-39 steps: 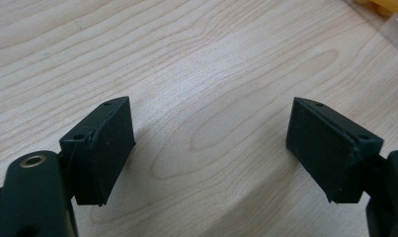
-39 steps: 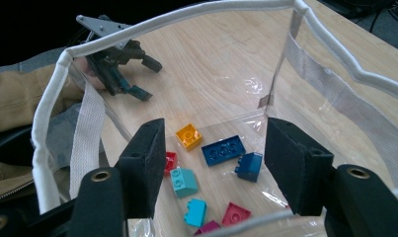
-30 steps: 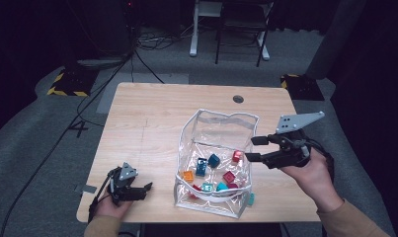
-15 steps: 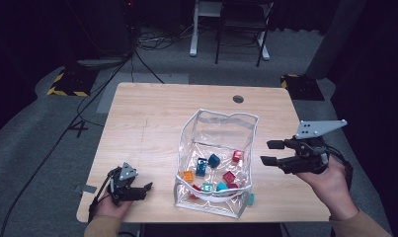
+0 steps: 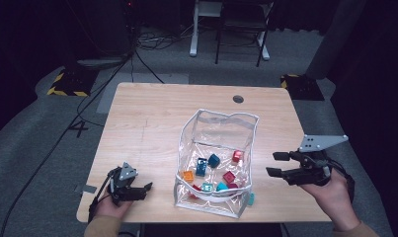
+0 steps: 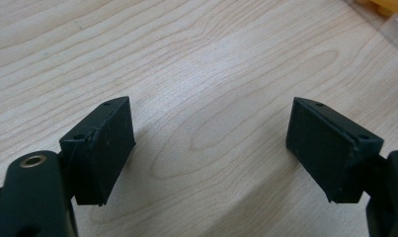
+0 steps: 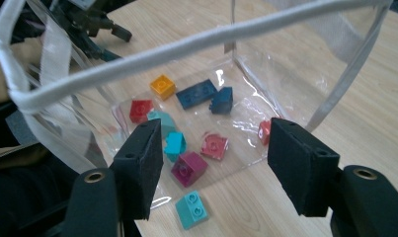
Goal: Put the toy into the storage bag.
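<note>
The clear bag (image 5: 217, 163) stands on the table (image 5: 152, 118), in front of the jaws of the right gripper (image 5: 279, 164) and a little apart from them. Its white rim (image 7: 196, 42) crosses above these jaws in the right gripper view. Small bricks (image 7: 189, 168) lie on its floor, straight ahead between the two jaws: red, pink, blue, teal and one yellow brick (image 7: 162, 87) at the far side. One teal brick (image 7: 192, 209) lies outside the bag on the bare wood, just ahead of the jaws and nearer the left one.

The right jaws are wide apart with nothing between them; they have just been opening a little more. This gripper is near the right edge of the table, with free wood between it and the bag wall.

The left gripper (image 5: 140, 191) rests low at the near edge of the table, well apart from the bag. Its jaws are also apart and empty, with only bare wood grain between them.

In the left gripper view a corner of the bag with something yellow is cut off at the upper right, too little to name. The shiny plastic wall blurs some bricks. In the right gripper view the left gripper is seen through the plastic, dark and unclear. The high view shows both table edges.
</note>
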The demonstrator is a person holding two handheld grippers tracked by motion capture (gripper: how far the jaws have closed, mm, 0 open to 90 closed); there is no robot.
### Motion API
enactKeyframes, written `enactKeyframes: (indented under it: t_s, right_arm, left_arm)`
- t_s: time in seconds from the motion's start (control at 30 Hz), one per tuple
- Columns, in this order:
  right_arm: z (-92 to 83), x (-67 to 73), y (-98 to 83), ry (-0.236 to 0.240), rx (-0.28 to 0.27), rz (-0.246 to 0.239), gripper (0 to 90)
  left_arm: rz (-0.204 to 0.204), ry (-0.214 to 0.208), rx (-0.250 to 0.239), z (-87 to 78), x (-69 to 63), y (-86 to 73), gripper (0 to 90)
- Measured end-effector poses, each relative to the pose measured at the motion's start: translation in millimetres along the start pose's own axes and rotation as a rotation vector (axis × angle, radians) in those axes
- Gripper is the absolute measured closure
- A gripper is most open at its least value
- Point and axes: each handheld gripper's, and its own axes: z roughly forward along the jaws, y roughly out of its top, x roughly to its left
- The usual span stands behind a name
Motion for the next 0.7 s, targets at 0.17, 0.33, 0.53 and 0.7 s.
enactKeyframes:
  t_s: [0.17, 0.33, 0.53, 0.7]
  right_arm:
    - [8.1, -4.5, -15.0, 0.002, 0.008, 0.019, 37.6]
    - [17.1, -7.2, -29.6, 0.003, 0.018, 0.030, 37.0]
    - [31.8, -6.4, -45.6, 0.026, 0.041, 0.045, 37.1]
    - [47.1, -2.9, -57.5, 0.042, 0.062, 0.048, 37.4]
  left_arm:
    - [0.000, 0.000, 0.000, 0.0, 0.0, 0.0, 18.9]
    - [0.000, 0.000, 0.000, 0.0, 0.0, 0.0, 19.0]
    - [0.000, 0.000, 0.000, 0.0, 0.0, 0.0, 19.0]
    - [0.000, 0.000, 0.000, 0.0, 0.0, 0.0, 19.0]
